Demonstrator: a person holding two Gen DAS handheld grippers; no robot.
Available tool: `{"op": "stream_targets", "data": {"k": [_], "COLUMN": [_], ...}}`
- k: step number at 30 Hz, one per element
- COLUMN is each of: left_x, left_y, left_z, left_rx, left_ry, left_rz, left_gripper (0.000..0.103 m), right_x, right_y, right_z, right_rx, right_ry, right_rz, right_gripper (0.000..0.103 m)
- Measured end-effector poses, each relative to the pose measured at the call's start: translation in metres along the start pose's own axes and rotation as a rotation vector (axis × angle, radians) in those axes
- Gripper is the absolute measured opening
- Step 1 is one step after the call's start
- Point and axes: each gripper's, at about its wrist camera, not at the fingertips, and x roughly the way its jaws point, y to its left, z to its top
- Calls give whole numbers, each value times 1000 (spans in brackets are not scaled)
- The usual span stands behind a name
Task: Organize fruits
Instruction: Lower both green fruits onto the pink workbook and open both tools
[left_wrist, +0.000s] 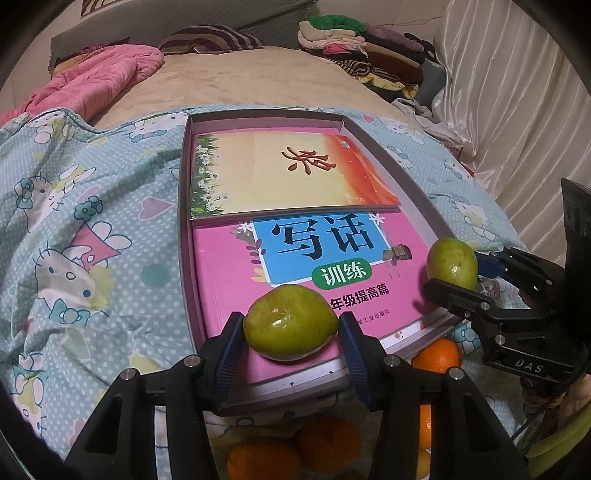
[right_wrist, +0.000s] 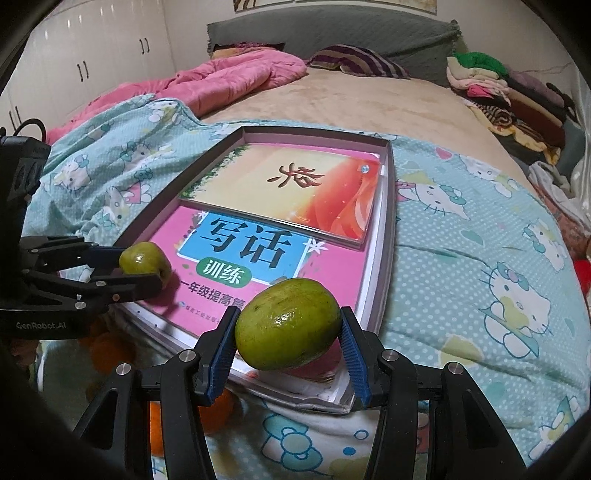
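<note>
Both-handed now: the left claw (left_wrist: 291, 325) grips one green fruit (left_wrist: 290, 321) over the box's (left_wrist: 413, 192) near edge on the bed; the right claw (right_wrist: 288, 328) clenches another green fruit (right_wrist: 287, 328) beside it.

We're in a home bedroom: bed (right_wrist: 332, 99) with cartoon-cat print duvet (right_wrist: 480, 258), pink quilt (right_wrist: 236, 81), striped pillow (right_wrist: 358, 61), padded headboard (right_wrist: 332, 29). Folded clothes pile (right_wrist: 506, 92) on the far side, white wardrobe doors (right_wrist: 92, 55) along one wall.
</note>
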Motion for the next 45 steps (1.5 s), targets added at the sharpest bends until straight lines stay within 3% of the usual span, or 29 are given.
{"op": "stream_targets", "data": {"k": [14,32,45], "left_x": [0,-2,-19], "left_y": [2,0,-1], "left_z": [1,0,3], "left_rx": [-3,5,16], "left_ry": [1,6,-35], "left_rz": [-4,-2,4], "left_gripper": [52,52,54], "right_x": [5,-21,-31], "right_y": [7,8,5], "right_z": [-4,-10,-16], "right_rx": [-32,-51,-19], "right_ry": [12,-64,-79], "right_rz": [-10,-30,-13], "right_gripper": [55,56,56]}}
